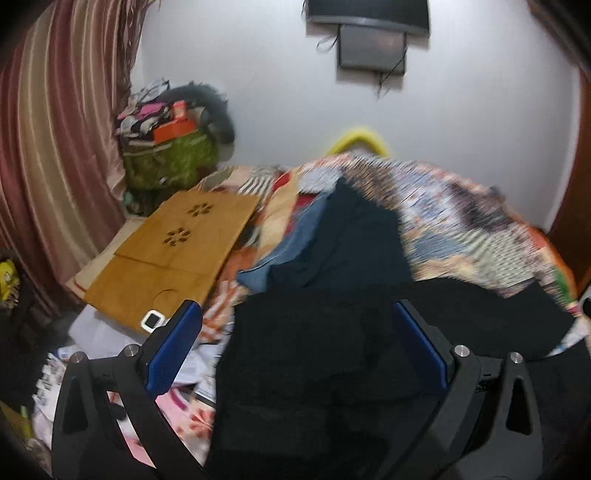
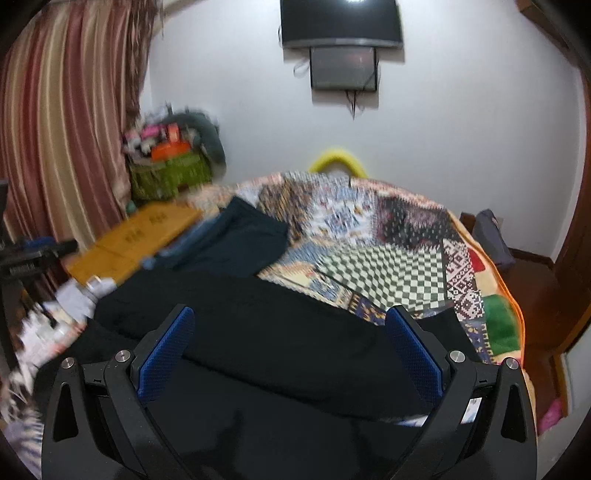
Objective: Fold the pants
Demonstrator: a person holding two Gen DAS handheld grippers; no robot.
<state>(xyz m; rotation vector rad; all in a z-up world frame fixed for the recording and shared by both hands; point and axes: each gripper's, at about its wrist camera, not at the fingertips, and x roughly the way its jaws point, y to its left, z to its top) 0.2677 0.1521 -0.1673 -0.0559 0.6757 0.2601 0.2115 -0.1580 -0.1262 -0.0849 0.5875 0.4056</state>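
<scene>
Both grippers are hovering with their blue-padded fingers spread wide and nothing pinched between them. Seen from its own camera, the left gripper (image 1: pixel 295 343) is hanging over the near left part of the black pants (image 1: pixel 314 354), whose dark cloth is filling the gap between the fingers and lying below them; whether the pads are touching the fabric cannot be told. The right gripper (image 2: pixel 290 345) is likewise sitting over the black pants (image 2: pixel 258 332), which are stretching across the near edge of the bed from left to right.

Those pants are lying on a patchwork bedspread (image 2: pixel 388 266) of checks and prints. Just beyond them, toward the far left, a dark navy garment (image 1: pixel 354 243) is resting on the bedspread with a blue denim piece (image 1: pixel 291 251) peeking out at its left side. A wooden lap tray (image 1: pixel 177 251) with flower-shaped cutouts is lying flat to the left, and a green bag (image 1: pixel 170 162) heaped with clutter is standing at the far left beside a striped curtain (image 1: pixel 55 147). A dark screen (image 2: pixel 340 22) is hanging on the white far wall. Both views are blurring somewhat.
</scene>
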